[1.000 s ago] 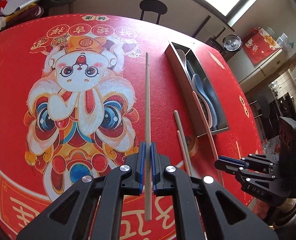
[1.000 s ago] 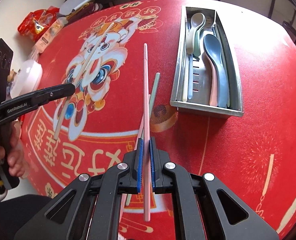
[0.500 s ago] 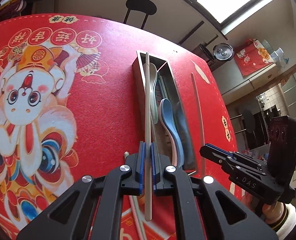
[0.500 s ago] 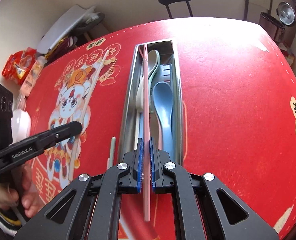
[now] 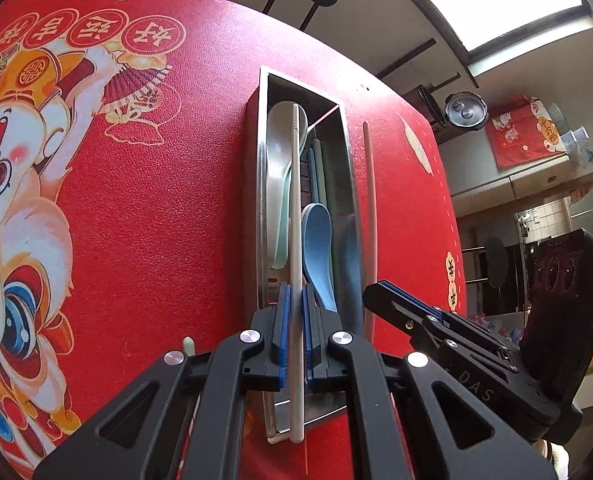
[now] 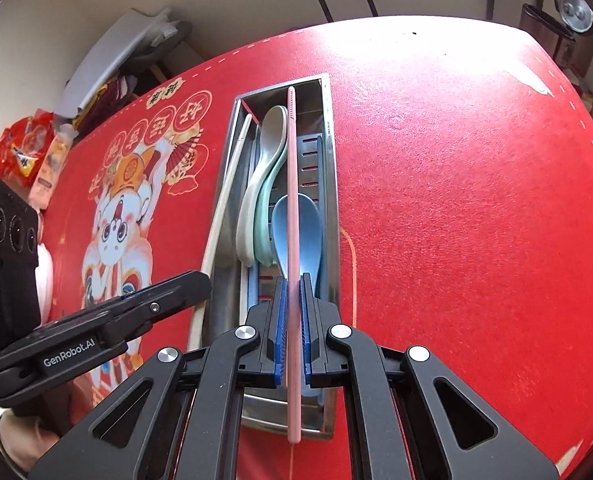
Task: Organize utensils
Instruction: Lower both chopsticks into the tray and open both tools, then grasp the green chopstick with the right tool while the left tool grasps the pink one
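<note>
Two handheld grippers each carry one chopstick lengthwise over the metal tray (image 5: 261,184) on the red table (image 6: 456,184), lined up with its long axis, apparently so each can drop in flat. The left gripper (image 5: 294,336) has its jaws pinching a white chopstick (image 5: 295,216); the right gripper (image 6: 292,328) pinches a pink chopstick (image 6: 292,184), both pointing toward 12 o'clock. Spoons (image 6: 298,232) already lie in the tray.

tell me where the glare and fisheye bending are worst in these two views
Right wrist view: window glare washes out the far edge of the red printed tablecloth. Left wrist view: the bright skylight window is blown out, and the long steel utensil tray bows.
</note>
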A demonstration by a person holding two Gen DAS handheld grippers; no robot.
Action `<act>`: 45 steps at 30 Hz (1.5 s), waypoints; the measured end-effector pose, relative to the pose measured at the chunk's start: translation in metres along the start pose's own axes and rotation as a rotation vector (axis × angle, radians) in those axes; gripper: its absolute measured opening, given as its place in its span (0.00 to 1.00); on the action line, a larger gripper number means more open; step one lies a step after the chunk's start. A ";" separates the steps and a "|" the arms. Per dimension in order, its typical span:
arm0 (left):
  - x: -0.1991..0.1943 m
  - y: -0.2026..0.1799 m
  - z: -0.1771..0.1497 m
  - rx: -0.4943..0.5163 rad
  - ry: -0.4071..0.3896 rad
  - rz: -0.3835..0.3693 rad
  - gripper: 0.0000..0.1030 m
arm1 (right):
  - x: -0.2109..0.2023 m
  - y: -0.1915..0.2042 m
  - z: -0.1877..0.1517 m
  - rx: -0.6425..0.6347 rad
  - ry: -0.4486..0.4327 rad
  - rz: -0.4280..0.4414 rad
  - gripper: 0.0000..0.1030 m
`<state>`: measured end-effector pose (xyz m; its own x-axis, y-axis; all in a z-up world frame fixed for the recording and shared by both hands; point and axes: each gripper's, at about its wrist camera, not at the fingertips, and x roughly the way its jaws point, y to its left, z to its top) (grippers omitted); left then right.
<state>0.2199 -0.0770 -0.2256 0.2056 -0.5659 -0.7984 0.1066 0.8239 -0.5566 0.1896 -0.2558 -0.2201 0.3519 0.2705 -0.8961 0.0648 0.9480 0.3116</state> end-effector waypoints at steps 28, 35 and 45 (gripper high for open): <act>-0.022 -0.003 0.012 0.074 -0.050 0.049 0.46 | -0.005 0.005 0.009 0.012 -0.006 -0.082 0.08; -0.068 0.011 0.002 0.203 -0.130 0.164 0.89 | -0.038 0.010 -0.017 0.002 -0.100 -0.086 0.08; -0.091 0.051 -0.055 0.320 -0.106 0.263 0.94 | -0.043 0.029 -0.076 -0.038 -0.089 -0.089 0.09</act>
<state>0.1532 0.0150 -0.1937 0.3629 -0.3429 -0.8664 0.3304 0.9168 -0.2244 0.1052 -0.2270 -0.1965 0.4282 0.1710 -0.8873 0.0641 0.9737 0.2186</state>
